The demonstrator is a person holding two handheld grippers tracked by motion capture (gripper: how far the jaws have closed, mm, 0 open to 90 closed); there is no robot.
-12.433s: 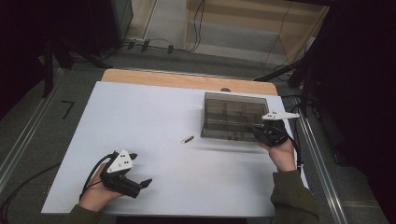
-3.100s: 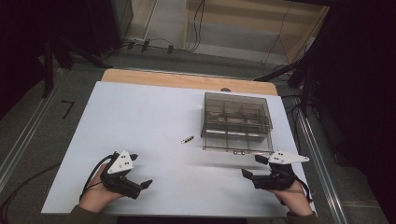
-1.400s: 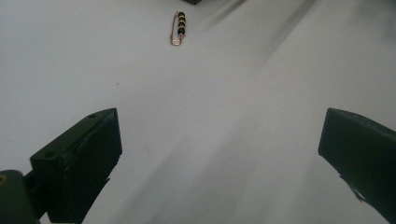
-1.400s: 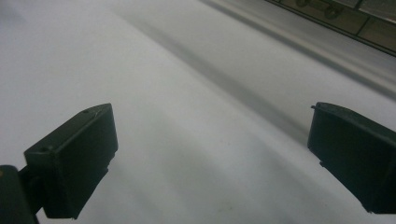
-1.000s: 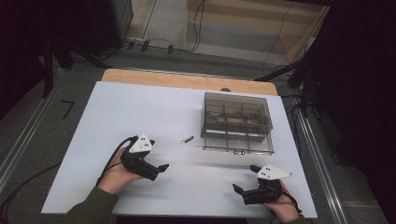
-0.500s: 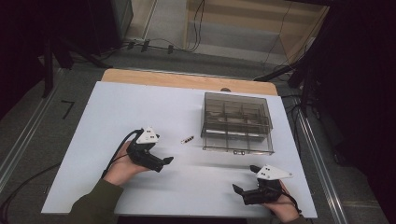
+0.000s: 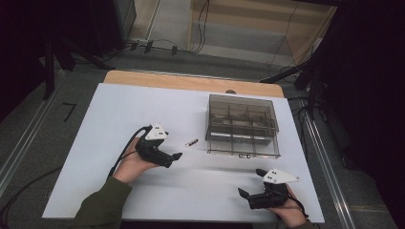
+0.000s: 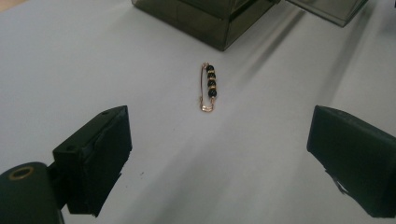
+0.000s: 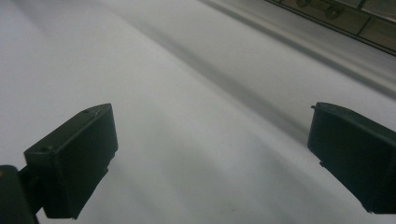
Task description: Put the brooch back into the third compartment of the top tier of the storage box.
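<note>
A small gold safety pin strung with black beads [image 8: 208,87] lies flat on the white table [image 7: 110,109], just left of the smoky clear plastic compartment box [image 7: 242,125] and apart from it. The left gripper [image 7: 175,156] is held low just near-left of the pin, its jaws spread wide with nothing between them; they have just been closing a little. The right gripper [image 7: 248,183] is rested at the near right, released and empty. Trouble is likely at the pickup: the pin is thin and lies flush on a smooth surface, so it could be pushed away or missed if the jaws are closed too high. Its wire could also be twisted crooked by an off-centre squeeze.
</note>
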